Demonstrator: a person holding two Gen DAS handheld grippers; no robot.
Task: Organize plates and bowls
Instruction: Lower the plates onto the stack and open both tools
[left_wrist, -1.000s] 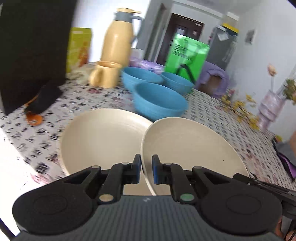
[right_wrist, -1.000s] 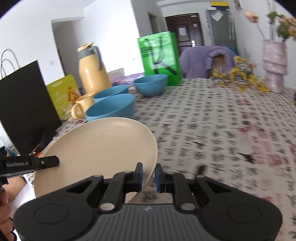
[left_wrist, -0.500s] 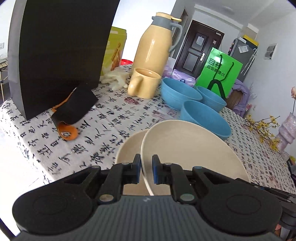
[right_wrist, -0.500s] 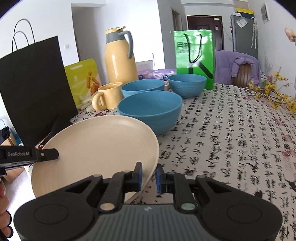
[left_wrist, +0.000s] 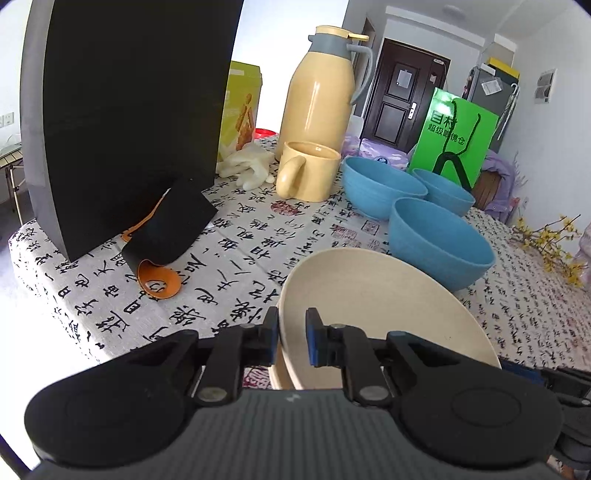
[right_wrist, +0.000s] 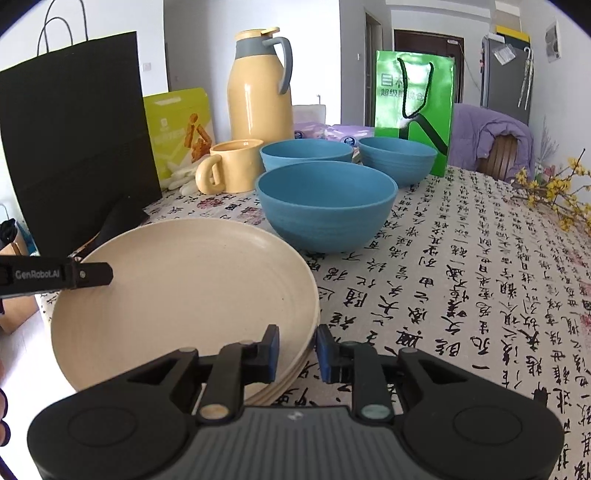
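A cream plate (left_wrist: 373, 317) (right_wrist: 184, 295) now rests on another cream plate, whose rim (right_wrist: 295, 369) shows beneath it, near the table's front edge. My left gripper (left_wrist: 291, 341) straddles the top plate's left rim, jaws slightly apart. My right gripper (right_wrist: 297, 352) straddles the right rim, jaws also a little apart. The left gripper's finger (right_wrist: 55, 275) shows at the plate's far side in the right wrist view. Three blue bowls stand behind: the nearest (left_wrist: 439, 245) (right_wrist: 325, 203), and two farther (left_wrist: 382, 188) (left_wrist: 443, 190).
A black paper bag (left_wrist: 122, 110) stands at the left, with an orange tag (left_wrist: 159, 282) below it. A yellow mug (left_wrist: 308, 170), yellow thermos (left_wrist: 321, 92), green bag (left_wrist: 458, 136) and yellow flowers (right_wrist: 554, 192) sit behind, on the calligraphy tablecloth (right_wrist: 461, 277).
The held plate has moved left and down onto the other cream plate. Both grippers' jaws have widened from clamped on the rim to slightly apart.
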